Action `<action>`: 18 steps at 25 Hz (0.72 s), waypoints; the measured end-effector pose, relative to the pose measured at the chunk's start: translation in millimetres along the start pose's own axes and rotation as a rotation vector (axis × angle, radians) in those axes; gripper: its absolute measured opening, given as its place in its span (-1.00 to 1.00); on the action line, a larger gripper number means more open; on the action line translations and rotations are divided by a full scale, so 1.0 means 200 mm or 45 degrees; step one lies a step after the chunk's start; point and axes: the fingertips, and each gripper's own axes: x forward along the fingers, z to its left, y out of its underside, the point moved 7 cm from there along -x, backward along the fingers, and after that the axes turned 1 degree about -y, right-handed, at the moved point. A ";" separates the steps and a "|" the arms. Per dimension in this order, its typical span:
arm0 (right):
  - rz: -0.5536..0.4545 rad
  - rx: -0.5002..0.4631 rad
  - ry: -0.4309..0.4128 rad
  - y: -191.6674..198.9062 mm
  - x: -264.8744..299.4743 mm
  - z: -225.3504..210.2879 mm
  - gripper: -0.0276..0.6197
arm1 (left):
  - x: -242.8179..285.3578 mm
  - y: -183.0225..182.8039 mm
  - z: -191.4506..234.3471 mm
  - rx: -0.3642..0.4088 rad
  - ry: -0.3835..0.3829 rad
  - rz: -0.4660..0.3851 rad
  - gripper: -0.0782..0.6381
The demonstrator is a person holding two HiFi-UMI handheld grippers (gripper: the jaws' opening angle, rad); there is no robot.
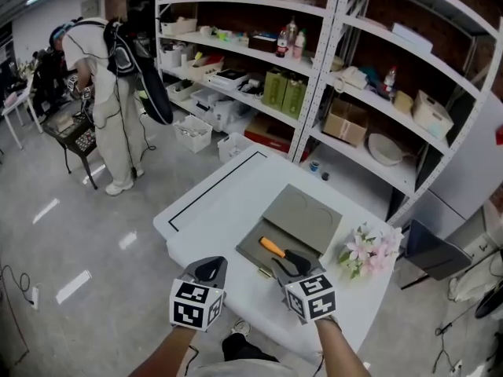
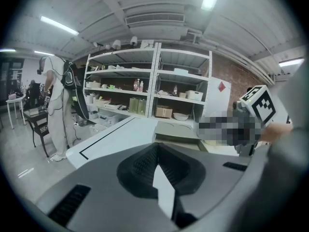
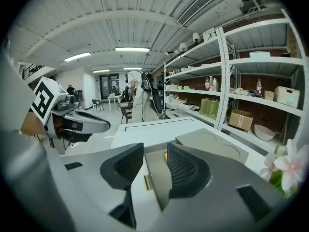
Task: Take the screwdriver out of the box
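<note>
On white rectangular table (image 1: 220,203), lower centre of head view: flat grey open box (image 1: 302,214) with orange-handled screwdriver (image 1: 273,247) lying in its near half. Right gripper (image 1: 292,265) just below the screwdriver in frame, jaws wide apart, nothing pinched, box edge and a sliver of orange showing through the gap. Left gripper (image 1: 211,269) lower left, at table's near edge, jaws closed together, empty

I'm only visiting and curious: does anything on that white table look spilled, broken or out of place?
Nothing stands out. The box lies open on the table, the screwdriver rests inside it, and the flowers sit beside it, with nothing spilled or damaged.
</note>
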 end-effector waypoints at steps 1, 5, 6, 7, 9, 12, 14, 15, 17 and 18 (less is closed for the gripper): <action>0.025 -0.003 -0.012 0.00 0.03 -0.02 -0.42 | 0.03 -0.01 0.02 -0.003 0.001 0.004 -0.77; 0.127 -0.017 -0.059 0.01 0.16 -0.09 -0.39 | 0.14 -0.04 0.07 -0.013 0.008 0.019 -0.77; 0.152 -0.027 -0.069 0.01 0.19 -0.11 -0.39 | 0.16 -0.05 0.08 -0.012 0.010 0.021 -0.77; 0.179 -0.038 -0.078 0.01 0.22 -0.13 -0.39 | 0.19 -0.06 0.09 -0.013 0.011 0.025 -0.77; 0.234 -0.056 -0.103 0.01 0.29 -0.15 -0.38 | 0.23 -0.06 0.12 -0.021 0.010 0.037 -0.77; 0.317 -0.077 -0.137 0.05 0.37 -0.17 -0.38 | 0.29 -0.05 0.15 -0.035 0.008 0.059 -0.77; 0.361 -0.084 -0.154 0.08 0.43 -0.20 -0.38 | 0.34 -0.05 0.17 -0.040 0.009 0.073 -0.77; 0.381 -0.083 -0.162 0.09 0.45 -0.21 -0.37 | 0.36 -0.05 0.18 -0.042 0.009 0.079 -0.77; 0.419 -0.081 -0.174 0.11 0.50 -0.23 -0.37 | 0.40 -0.05 0.20 -0.049 0.008 0.093 -0.77; 0.435 -0.080 -0.178 0.12 0.52 -0.24 -0.37 | 0.42 -0.05 0.21 -0.052 0.009 0.100 -0.76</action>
